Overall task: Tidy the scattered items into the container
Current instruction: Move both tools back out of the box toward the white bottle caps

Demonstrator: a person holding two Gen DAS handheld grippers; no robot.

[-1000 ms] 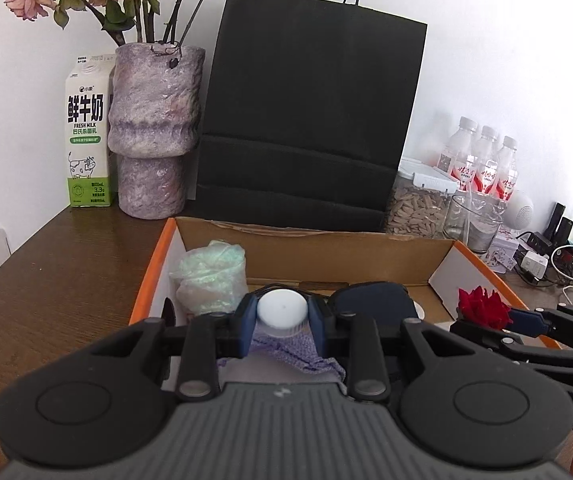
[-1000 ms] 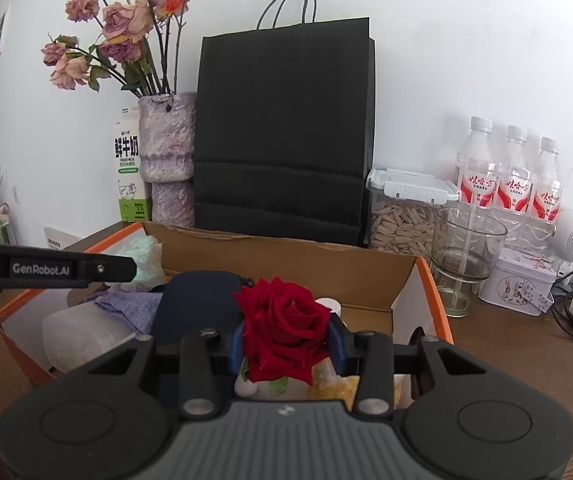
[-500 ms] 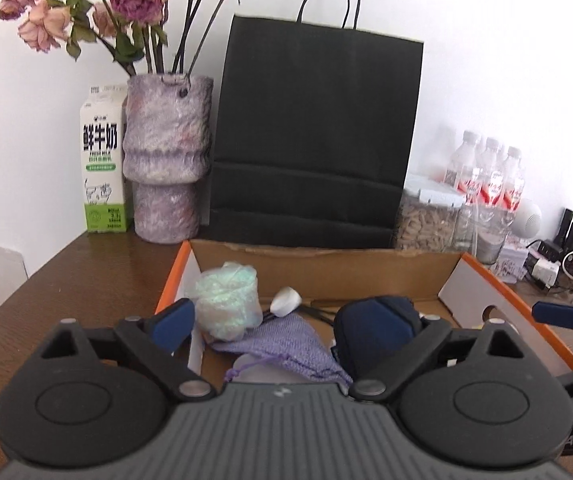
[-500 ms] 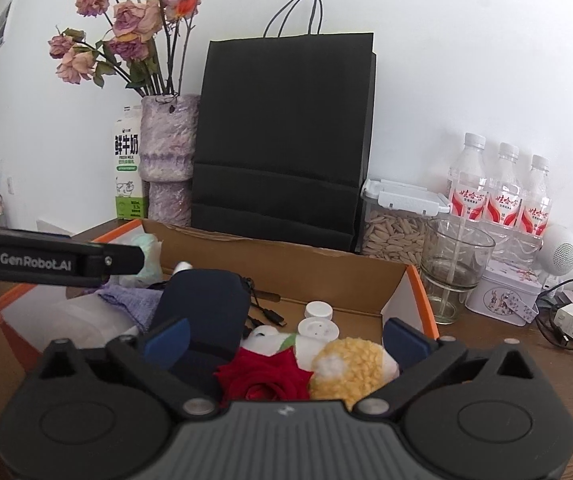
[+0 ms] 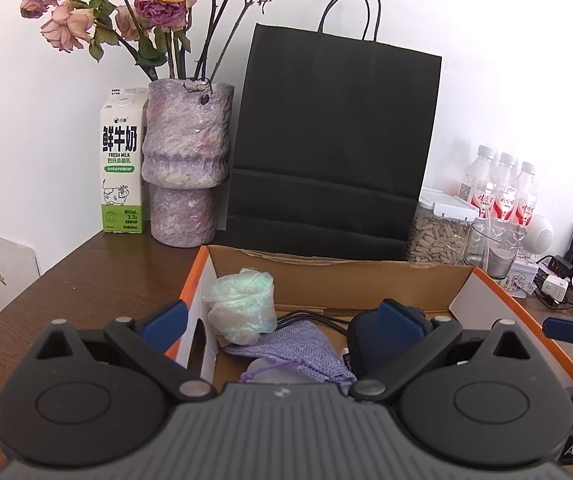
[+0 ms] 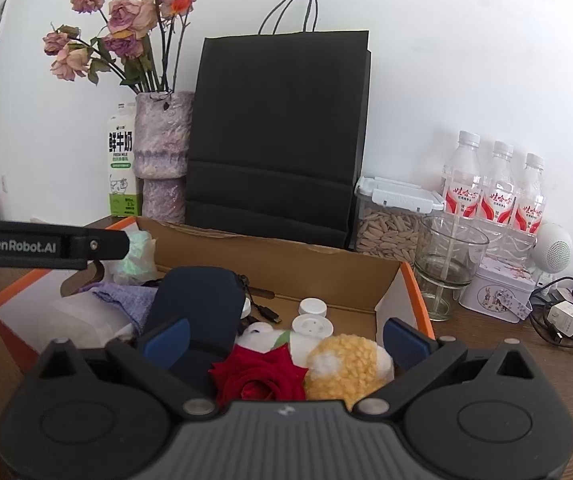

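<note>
My left gripper (image 5: 282, 320) is still opening, nothing gripped; my right gripper (image 6: 286, 336) gapes empty above the red rose (image 6: 260, 376) at six o'clock in the cardboard box (image 6: 400, 300).

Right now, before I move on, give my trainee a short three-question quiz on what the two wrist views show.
1. True or false: the red rose is clamped in the right tongs.
2. What stands directly behind the cardboard box? A) milk carton B) black paper bag C) water bottles
3. Fill in: the lilac drawstring pouch lies between the plastic-wrapped bundle and the dark blue ____.

Key
1. False: both tongs stand wide open, and the rose lies loose in the box beside the yellow fuzzy toy.
2. B, the black paper bag.
3. Case.
</note>
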